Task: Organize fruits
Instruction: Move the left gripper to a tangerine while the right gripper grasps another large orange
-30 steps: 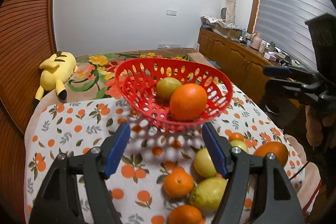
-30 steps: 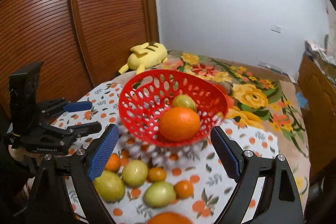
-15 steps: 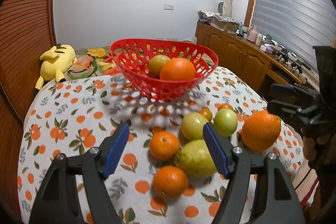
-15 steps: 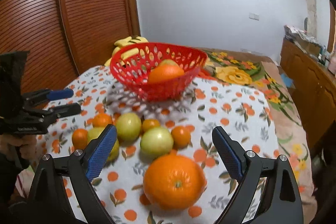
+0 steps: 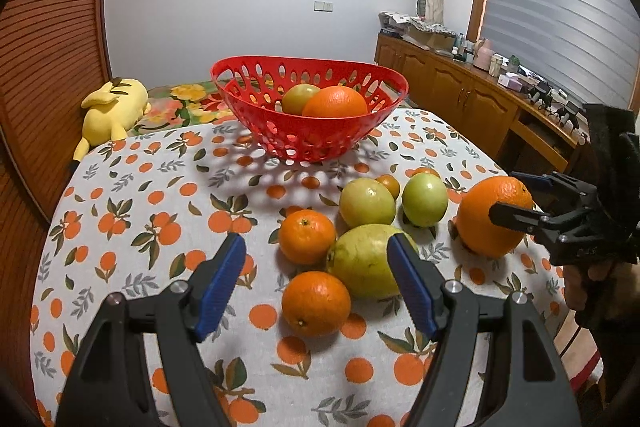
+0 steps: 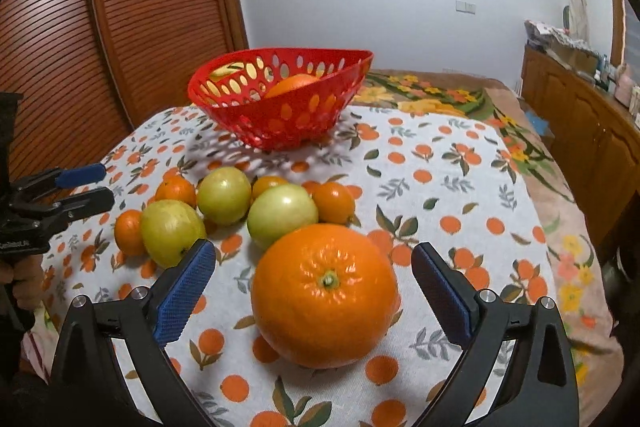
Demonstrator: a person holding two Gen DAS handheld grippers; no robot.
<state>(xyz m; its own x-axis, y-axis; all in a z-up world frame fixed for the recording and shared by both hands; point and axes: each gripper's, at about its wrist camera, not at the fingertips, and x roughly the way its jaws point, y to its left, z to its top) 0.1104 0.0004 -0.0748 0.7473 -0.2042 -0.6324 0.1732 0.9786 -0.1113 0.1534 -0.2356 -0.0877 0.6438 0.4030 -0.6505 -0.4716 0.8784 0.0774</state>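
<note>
A red perforated basket (image 5: 312, 139) stands at the table's far side, also in the right wrist view (image 6: 280, 123), holding an orange (image 5: 334, 102) and a green fruit (image 5: 298, 98). Several loose oranges and green fruits lie on the cloth. My left gripper (image 5: 316, 285) is open and empty, low over a small orange (image 5: 316, 303) and a yellow-green fruit (image 5: 366, 261). My right gripper (image 6: 314, 287) is open, with its fingers either side of a big orange (image 6: 325, 295) that rests on the cloth. That orange also shows in the left wrist view (image 5: 494, 221).
The table has an orange-print cloth (image 5: 140, 227). A yellow plush toy (image 5: 114, 107) lies beyond its far left edge. Wooden slatted doors (image 6: 120, 7) stand at the left. A wooden sideboard (image 5: 472, 107) with clutter runs along the right wall.
Both grippers have pulled back from the basket and dropped toward the loose fruit. The right gripper now stands around the big orange. Both stay open.
</note>
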